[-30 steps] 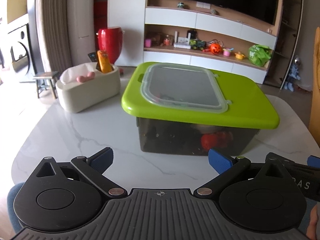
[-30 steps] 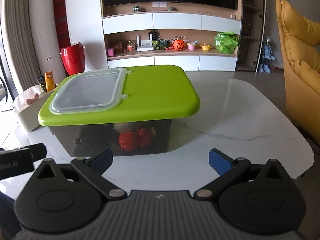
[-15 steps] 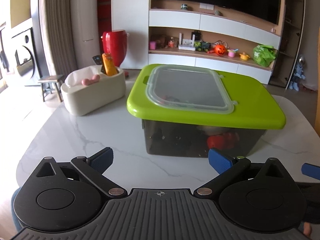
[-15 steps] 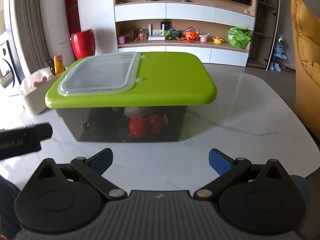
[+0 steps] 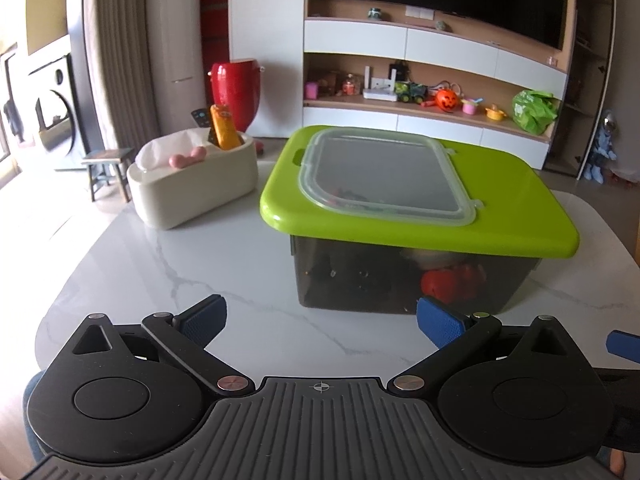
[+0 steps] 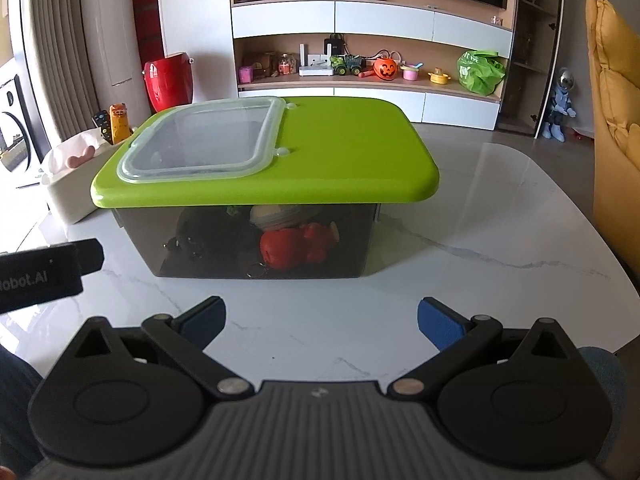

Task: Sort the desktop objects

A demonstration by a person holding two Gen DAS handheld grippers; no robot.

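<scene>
Storage box of smoky clear plastic with a green lid (image 6: 264,168) stands mid-desk on the white marble desk (image 6: 480,240), toys inside, a cream organiser tub (image 5: 192,184) beside it toward the far left corner. Lifting the overhanging lid one-sided could tip it. Left gripper (image 5: 320,316) and right gripper (image 6: 320,316) hover at the near edge, jaws spread, empty, box ahead, apart.

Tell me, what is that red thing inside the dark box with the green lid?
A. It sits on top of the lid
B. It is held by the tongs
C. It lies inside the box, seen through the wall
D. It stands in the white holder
C: the red thing shows through the box wall, under the closed lid; both tongs are open and hold nothing.
</scene>
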